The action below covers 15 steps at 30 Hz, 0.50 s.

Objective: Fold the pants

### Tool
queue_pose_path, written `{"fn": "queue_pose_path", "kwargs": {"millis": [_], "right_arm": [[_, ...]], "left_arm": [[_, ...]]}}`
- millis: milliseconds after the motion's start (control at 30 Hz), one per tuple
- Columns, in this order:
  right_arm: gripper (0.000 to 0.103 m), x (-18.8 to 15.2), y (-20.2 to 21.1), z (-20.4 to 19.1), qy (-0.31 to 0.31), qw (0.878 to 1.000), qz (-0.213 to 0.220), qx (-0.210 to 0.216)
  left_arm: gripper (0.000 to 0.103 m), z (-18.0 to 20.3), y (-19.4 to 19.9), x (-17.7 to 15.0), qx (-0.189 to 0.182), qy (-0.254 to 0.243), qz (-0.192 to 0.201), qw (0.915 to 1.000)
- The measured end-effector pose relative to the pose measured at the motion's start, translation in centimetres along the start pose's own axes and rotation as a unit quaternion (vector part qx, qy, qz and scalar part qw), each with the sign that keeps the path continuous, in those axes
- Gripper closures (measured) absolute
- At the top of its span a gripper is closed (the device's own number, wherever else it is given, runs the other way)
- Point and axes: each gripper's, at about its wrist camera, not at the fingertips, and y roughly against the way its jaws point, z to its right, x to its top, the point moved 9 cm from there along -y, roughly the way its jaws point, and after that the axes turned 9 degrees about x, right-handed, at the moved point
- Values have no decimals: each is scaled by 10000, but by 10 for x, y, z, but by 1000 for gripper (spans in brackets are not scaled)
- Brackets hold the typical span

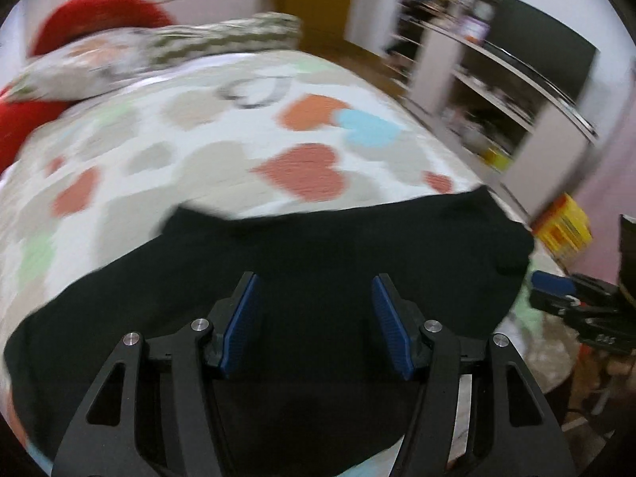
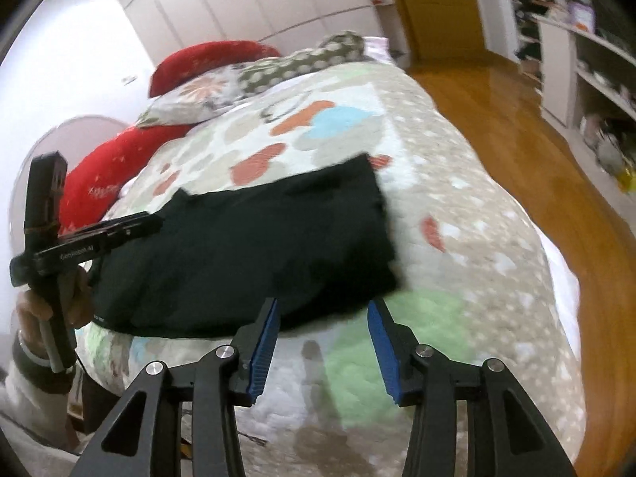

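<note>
Reading "Genrobot.AI" on your left tongs at nine o'clock, you kept both tongs, right tongs included, wide and empty over the black pants.

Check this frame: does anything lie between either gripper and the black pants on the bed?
Nothing visible does. The left gripper hangs open directly over the black pants; the right gripper stands open just off their near edge, with only bare bedspread between.

A bed under a heart-print quilt fills the room, with red cushions and patterned pillows at its head. White wardrobe doors stand behind; glossy wood floor runs past open white shelves toward a wooden door.
</note>
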Motion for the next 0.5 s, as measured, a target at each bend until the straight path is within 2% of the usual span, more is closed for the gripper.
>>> {"fn": "queue_pose_path", "kwargs": {"millis": [67,133,267,367,500], "right_arm": [[58,-2,2,12,-335,9994,38,96],[58,-2,3,16,-550,9980,166,270],[51,0,-2,14,-546,9974,242,394],[44,-1,-6,13,-592,9964,327,507],[40,1,-10,12,-772,9935,527,646]], "left_arm": [[44,27,-12,11,-313,-328,-7,9990],[44,48,-24,20,-468,-667,-58,9967],[44,87,-49,34,-1057,-1260,-249,9861],[44,98,-66,42,-1171,-1421,-484,9817],[44,122,-83,60,-1536,-1676,-537,9723]]}}
